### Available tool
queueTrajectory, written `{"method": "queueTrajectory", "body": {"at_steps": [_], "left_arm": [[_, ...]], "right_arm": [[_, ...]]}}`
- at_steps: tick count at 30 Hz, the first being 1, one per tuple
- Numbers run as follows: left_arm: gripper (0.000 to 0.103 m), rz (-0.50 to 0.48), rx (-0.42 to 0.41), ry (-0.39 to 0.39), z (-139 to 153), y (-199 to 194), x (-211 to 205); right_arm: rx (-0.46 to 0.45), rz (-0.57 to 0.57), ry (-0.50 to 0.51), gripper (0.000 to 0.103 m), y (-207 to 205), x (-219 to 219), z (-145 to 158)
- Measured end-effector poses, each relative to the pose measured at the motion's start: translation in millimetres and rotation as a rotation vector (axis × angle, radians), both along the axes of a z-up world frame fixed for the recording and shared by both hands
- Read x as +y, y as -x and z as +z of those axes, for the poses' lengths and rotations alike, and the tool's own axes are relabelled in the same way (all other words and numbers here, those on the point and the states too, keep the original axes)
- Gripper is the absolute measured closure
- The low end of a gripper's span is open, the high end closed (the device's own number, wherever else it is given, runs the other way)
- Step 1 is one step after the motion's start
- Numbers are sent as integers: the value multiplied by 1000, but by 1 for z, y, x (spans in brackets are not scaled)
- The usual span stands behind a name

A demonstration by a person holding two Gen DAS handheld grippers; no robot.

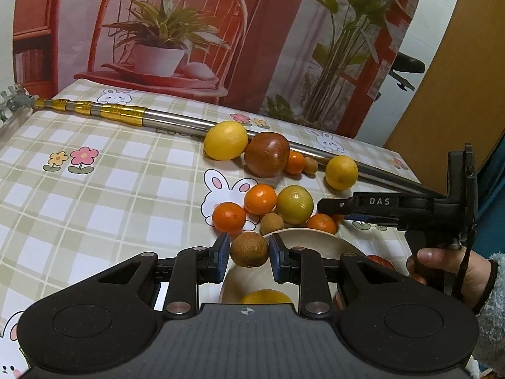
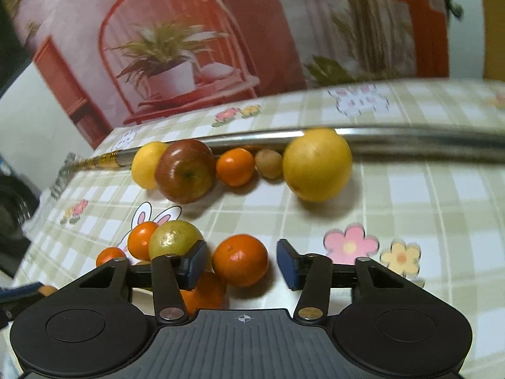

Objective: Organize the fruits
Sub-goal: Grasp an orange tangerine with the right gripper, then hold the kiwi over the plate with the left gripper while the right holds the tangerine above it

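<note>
My left gripper (image 1: 248, 251) is shut on a round brown fruit (image 1: 249, 249), held just above the near rim of a cream bowl (image 1: 315, 237). A yellow fruit (image 1: 266, 297) lies in the bowl. My right gripper (image 2: 241, 263) stands open around a tangerine (image 2: 240, 259) on the cloth, with a small gap on each side between pad and peel. In the left wrist view the right gripper (image 1: 318, 205) reaches in from the right, over a tangerine (image 1: 322, 222) by the bowl's far rim. A person's hand (image 1: 442, 262) holds its handle.
Loose fruit lies beyond the bowl: two lemons (image 1: 225, 140) (image 1: 341, 172), a red apple (image 1: 266, 154), several tangerines, a yellow-green fruit (image 1: 294, 203) and small brown fruits. A long metal pole (image 1: 176, 120) lies across the checked tablecloth behind them. A printed backdrop stands at the back.
</note>
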State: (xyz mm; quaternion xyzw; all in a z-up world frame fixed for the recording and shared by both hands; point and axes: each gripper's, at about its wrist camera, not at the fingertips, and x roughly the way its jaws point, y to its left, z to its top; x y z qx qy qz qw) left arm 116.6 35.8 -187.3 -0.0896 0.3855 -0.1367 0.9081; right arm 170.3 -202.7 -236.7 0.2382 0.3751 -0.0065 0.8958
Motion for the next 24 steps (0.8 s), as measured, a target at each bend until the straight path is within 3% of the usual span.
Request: {"method": "queueTrajectory", "body": {"at_steps": [5, 10, 12, 14, 18, 24], "left_arm": [[74, -12, -3, -8, 0, -1, -1], [74, -25, -8, -17, 0, -1, -3], [74, -31, -12, -21, 0, -1, -5], [74, -41, -14, -23, -1, 0, -7], [74, -66, -5, -34, -4, -2, -12], [74, -92, 4, -47, -9, -4, -17]], "right_arm": [[-9, -52, -110, 68, 7, -11, -5], [-50, -83, -99, 68, 19, -12, 1], [-76, -83, -42, 68, 27, -7, 10], [-113, -64, 25, 68, 37, 1, 23], [-187, 11, 15, 68, 57, 18, 41], [-146, 128, 17, 68, 52, 43, 44]]}}
